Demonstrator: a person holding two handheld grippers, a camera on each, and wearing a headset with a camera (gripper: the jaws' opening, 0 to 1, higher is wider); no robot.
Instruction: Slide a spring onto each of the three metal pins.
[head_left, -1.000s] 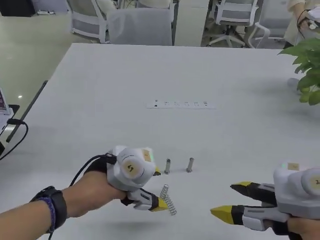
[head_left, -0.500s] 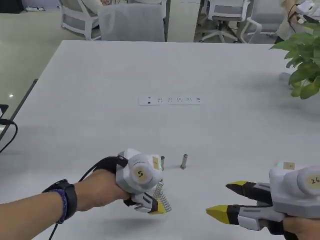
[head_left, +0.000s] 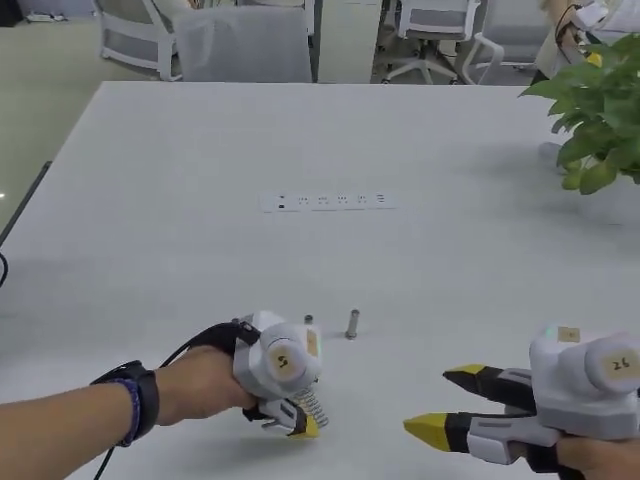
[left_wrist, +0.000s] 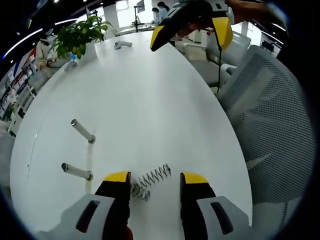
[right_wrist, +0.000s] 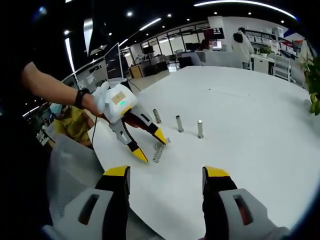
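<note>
Right gripper view: three short silver pins stood upright in a row on the white table. Left pin (right_wrist: 156, 116) looked ribbed, seemingly wearing a spring. Middle pin (right_wrist: 179, 123) and right pin (right_wrist: 200, 128) were bare. Loose spring (right_wrist: 159, 152) lay flat at 7 o'clock from the middle pin, near it and not touching.

Bright, even light falls from long white ceiling strip lamps (right_wrist: 155, 22); the matte white tabletop (head_left: 200, 150) looks pale and washed; short silvery metal pins (left_wrist: 82, 131) cast only faint, soft shadows; head view sharp; both gripper views bend strongly toward their edges; distant office slightly soft.
</note>
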